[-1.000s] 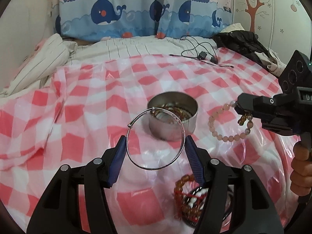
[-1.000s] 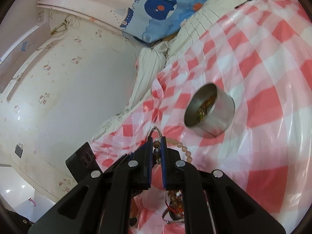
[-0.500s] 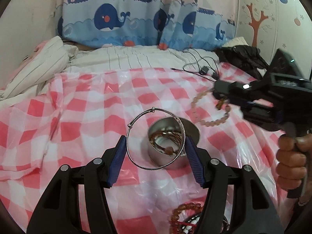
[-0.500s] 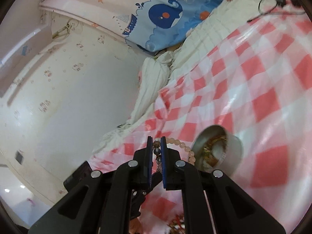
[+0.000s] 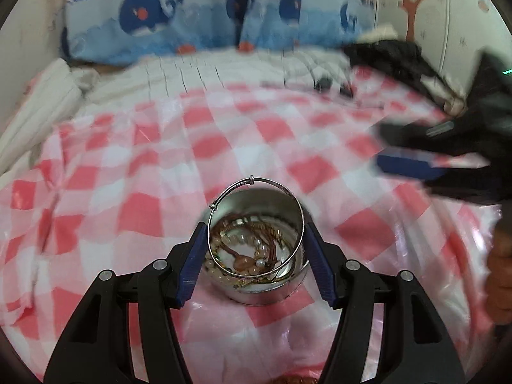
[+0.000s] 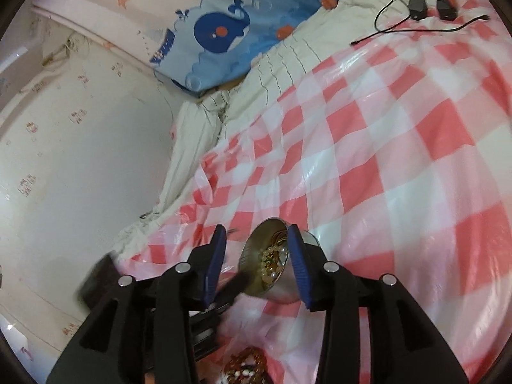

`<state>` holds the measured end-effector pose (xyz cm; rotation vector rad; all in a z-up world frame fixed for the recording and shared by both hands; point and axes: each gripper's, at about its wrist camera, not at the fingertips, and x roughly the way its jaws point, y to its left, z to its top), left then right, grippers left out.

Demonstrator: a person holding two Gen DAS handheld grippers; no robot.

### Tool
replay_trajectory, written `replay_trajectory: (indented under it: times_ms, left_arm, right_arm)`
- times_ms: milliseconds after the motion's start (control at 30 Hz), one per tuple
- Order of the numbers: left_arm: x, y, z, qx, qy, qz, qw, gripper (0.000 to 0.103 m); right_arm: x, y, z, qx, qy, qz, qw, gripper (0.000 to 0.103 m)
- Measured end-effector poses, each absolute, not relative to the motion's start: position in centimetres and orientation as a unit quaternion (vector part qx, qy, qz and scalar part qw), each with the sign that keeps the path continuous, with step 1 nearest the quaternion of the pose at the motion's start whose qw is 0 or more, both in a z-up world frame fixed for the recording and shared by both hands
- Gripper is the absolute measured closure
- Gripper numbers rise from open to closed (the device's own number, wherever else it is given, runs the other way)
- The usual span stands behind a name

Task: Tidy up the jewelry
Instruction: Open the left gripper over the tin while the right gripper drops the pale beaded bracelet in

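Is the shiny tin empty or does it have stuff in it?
Not empty. The round metal tin holds a tangle of beaded bracelets and thin chains; both views show beads lying on its bottom.

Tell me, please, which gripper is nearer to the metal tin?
Left. The left gripper holds the silver bangle just above the metal tin; the right gripper, jaws just opened and empty, stands off to its side.

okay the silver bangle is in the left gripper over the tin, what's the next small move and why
Probably open the left gripper to drop the silver bangle into the tin. The bangle hangs right over the tin's mouth, and the right gripper, jaws just opened and empty, is off to the side.
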<state>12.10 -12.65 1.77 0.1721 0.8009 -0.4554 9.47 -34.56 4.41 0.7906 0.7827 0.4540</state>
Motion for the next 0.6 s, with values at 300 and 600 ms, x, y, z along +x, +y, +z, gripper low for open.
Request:
replay_trajectory:
  times_ms: [300,600]
  left_arm:
    - [8.9,-10.3,2.3,0.108,0.400,-0.202,0.887,0.044]
    - [-0.7,-5.4,1.2,0.110,0.413,-0.139,0.894,0.013]
  right_arm:
    - [4.2,-34.7,3.8,0.383,0.371,0.212,0.819,0.053]
    - [-2.6,-30.1,1.0,0.263,0.409,0.138,0.863,0.042]
